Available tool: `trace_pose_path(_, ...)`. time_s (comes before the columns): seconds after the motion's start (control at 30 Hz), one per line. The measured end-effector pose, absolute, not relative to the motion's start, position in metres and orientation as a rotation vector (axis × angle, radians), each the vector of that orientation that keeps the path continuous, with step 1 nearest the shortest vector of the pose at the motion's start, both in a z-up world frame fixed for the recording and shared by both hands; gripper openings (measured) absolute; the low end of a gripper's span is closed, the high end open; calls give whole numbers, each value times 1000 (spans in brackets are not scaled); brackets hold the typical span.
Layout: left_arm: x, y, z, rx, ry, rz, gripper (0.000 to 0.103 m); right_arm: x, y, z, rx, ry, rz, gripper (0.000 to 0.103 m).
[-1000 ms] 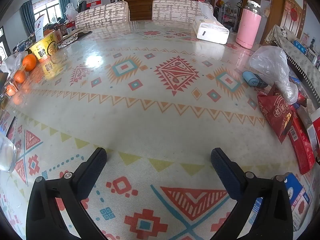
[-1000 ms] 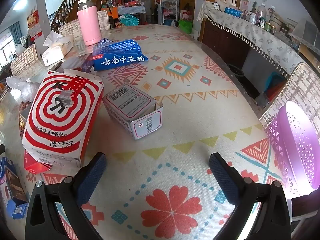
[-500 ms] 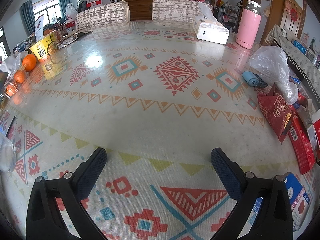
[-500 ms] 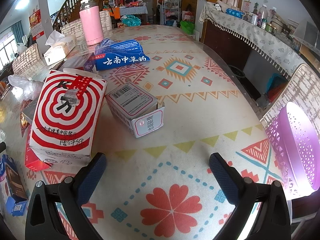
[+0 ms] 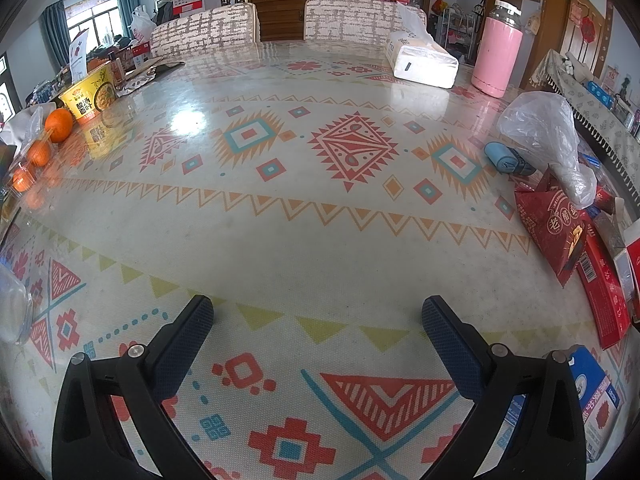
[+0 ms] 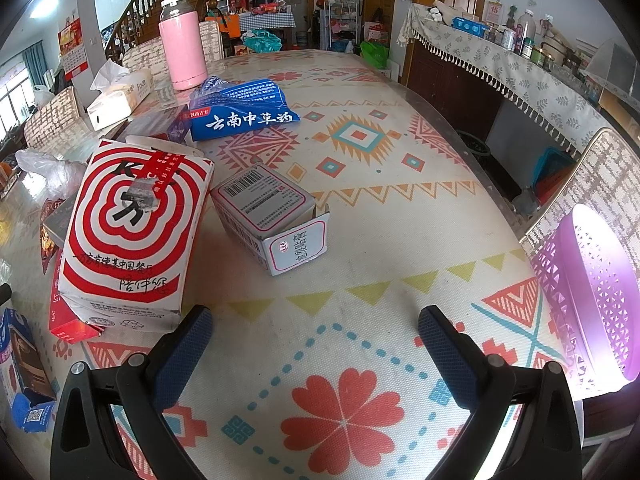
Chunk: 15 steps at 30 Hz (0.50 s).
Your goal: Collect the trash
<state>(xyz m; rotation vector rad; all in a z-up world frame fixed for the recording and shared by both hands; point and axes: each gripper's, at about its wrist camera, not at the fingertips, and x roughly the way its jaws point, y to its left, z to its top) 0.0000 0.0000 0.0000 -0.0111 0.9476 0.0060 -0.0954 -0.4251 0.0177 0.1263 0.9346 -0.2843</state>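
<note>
Since a second ago the right view has crept a little nearer the litter, the red-and-white box (image 6: 134,236) now sitting larger and closer to the left finger, while the left view is all but unchanged. The patterned table (image 6: 360,184) carries the trash on its left part in the right view: one red-and-white box, one small white carton (image 6: 272,216) with its end flap open just beside it, one blue packet (image 6: 244,114) farther back, and one blue carton (image 6: 22,368) at the near left edge. One purple basket (image 6: 592,300) stands off the table's right edge. One pink flask (image 6: 183,46) and one tissue pack (image 6: 120,96) stand at the far end. The left view shows three oranges (image 5: 58,125), one noodle cup (image 5: 90,96), one clear plastic bag (image 5: 548,140) and one red pouch (image 5: 556,228). The right gripper (image 6: 316,326) and the left gripper (image 5: 318,318) each hang over bare cloth, jaws spread wide, holding nothing.
</note>
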Motion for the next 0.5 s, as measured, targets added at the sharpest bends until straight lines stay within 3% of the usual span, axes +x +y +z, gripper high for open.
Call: trace_pose_path(0.5, 0, 0, 0, -11, 948, 6, 103, -95, -424, 18, 128, 935, -297, 103)
